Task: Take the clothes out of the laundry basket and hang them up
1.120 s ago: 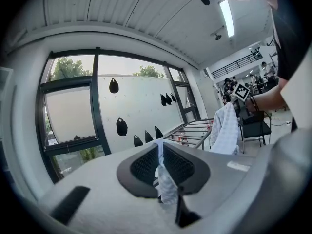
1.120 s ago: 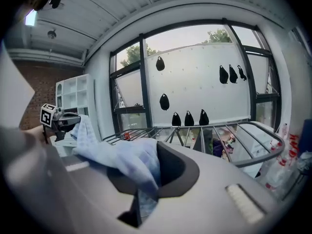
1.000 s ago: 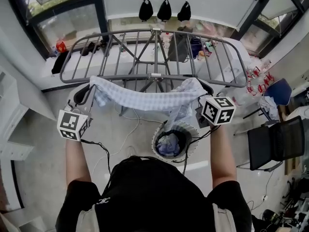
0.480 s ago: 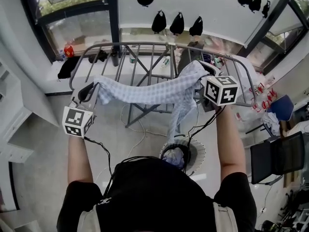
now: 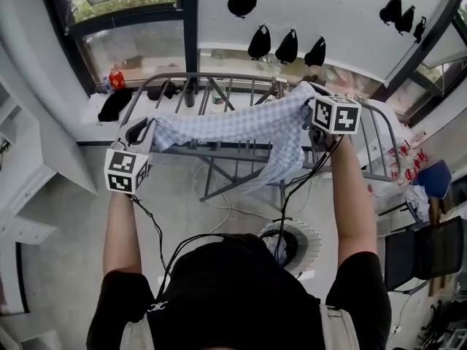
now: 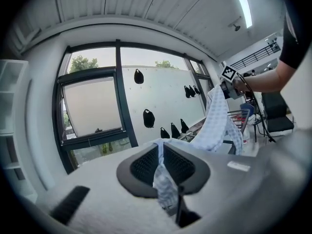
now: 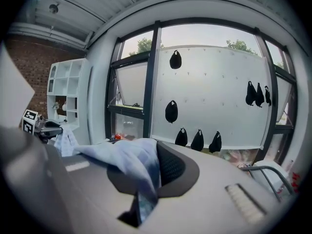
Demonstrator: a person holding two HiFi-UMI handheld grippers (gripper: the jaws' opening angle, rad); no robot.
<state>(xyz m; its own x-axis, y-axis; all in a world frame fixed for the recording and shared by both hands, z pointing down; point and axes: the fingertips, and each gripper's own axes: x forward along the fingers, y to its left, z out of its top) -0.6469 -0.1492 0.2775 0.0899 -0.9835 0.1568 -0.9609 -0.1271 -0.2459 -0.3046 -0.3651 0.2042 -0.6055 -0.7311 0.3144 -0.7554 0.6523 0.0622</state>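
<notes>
A light blue checked garment (image 5: pixel 241 130) is stretched between my two grippers above the grey drying rack (image 5: pixel 219 86). My left gripper (image 5: pixel 143 132) is shut on its left end, and the cloth (image 6: pixel 163 184) runs between the dark pads. My right gripper (image 5: pixel 310 106) is shut on the garment's right end, where the cloth (image 7: pixel 134 165) drapes over the pads and hides one of them. A loose part of the garment hangs down below the right gripper. The round white laundry basket (image 5: pixel 310 238) stands on the floor below, with more clothes (image 5: pixel 277 248) inside.
Black bags (image 5: pixel 285 47) hang on the white wall behind the rack. A black chair (image 5: pixel 427 250) stands at the right. White shelves (image 5: pixel 22 195) line the left side. Cables trail on the floor under the rack.
Both grippers have risen and moved forward with the garment, from in front of the rack to over its bars. The hanging end has lifted clear of the basket.
</notes>
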